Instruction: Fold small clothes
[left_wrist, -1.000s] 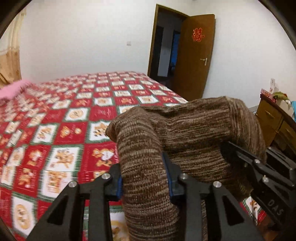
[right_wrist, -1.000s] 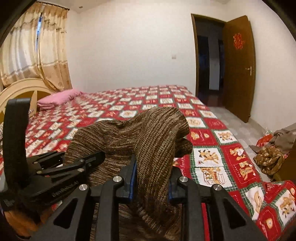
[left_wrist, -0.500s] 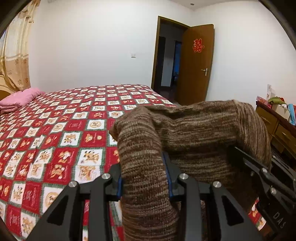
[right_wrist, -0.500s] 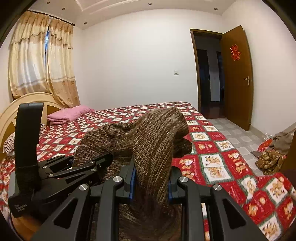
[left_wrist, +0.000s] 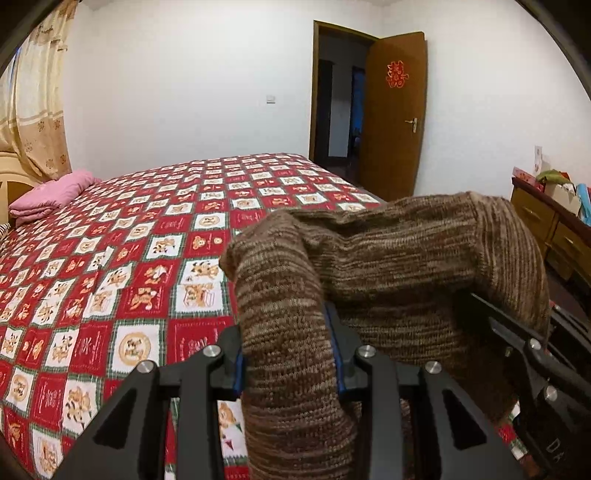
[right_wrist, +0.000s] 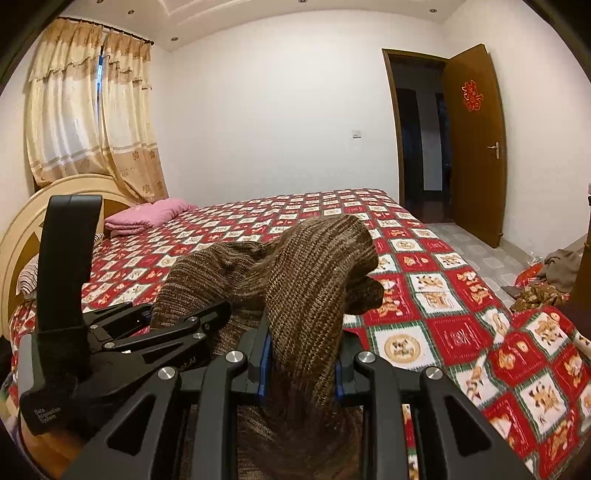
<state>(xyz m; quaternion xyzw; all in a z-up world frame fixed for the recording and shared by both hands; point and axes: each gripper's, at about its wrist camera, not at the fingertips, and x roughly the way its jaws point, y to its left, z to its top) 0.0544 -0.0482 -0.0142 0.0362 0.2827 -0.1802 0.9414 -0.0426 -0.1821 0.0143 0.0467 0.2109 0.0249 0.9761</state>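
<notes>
A brown striped knit garment hangs between both grippers, held up above the bed. My left gripper is shut on one bunched end of it. My right gripper is shut on the other end of the garment. The cloth drapes over both sets of fingers and hides the fingertips. The right gripper shows at the right edge of the left wrist view. The left gripper shows at the left of the right wrist view.
The bed with a red and white patterned quilt lies below and ahead. A pink pillow lies by the headboard. A wooden dresser stands at right. Clothes lie on the floor near the open door.
Both grippers have risen with the garment; the views tilted up, showing more wall, curtains and ceiling. The grip on the garment is unchanged.
</notes>
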